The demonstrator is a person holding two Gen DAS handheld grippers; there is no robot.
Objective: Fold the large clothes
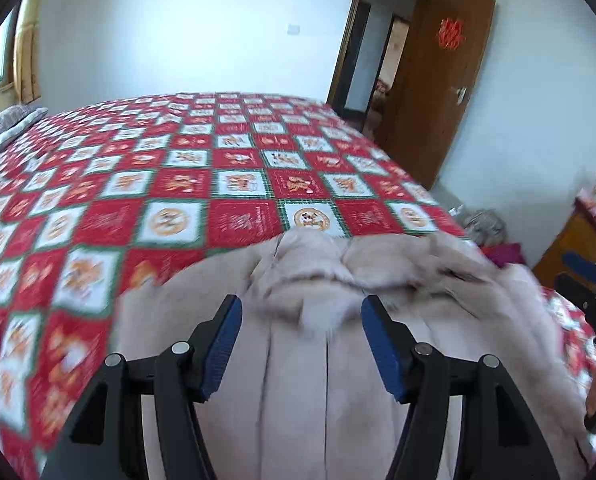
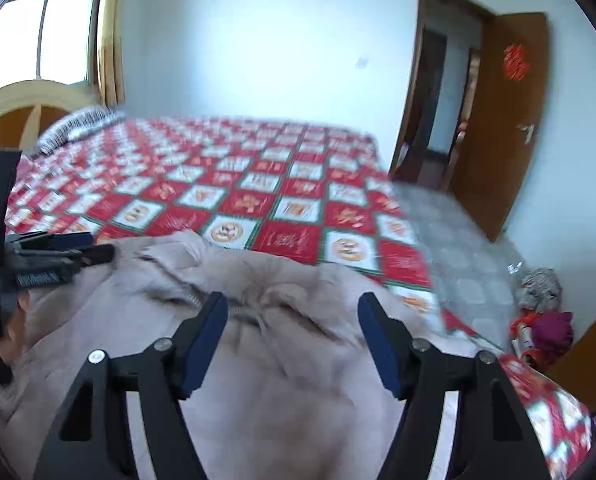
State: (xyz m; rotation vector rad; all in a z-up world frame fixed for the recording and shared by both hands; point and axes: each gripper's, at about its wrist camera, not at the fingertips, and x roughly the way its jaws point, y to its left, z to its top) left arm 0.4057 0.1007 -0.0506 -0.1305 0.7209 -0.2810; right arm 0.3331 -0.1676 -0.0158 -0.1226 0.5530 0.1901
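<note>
Beige coat (image 1: 337, 360) heaped on the near side of the bed (image 1: 138, 200), below both tools.
The left hand-held gripper (image 1: 301, 320) and right hand-held gripper (image 2: 292, 316) hang above it, jaws spread, gripping nothing. The coat's length seems to run away toward its fur-trimmed collar; neither hand looks clearly nearer.

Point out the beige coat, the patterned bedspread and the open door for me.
beige coat (image 1: 337, 360): left wrist view, on its smooth panel between the open blue pads.
patterned bedspread (image 1: 170, 184): left wrist view, on a bare red square.
open door (image 2: 501, 120): right wrist view, on its brown wooden face.
</note>
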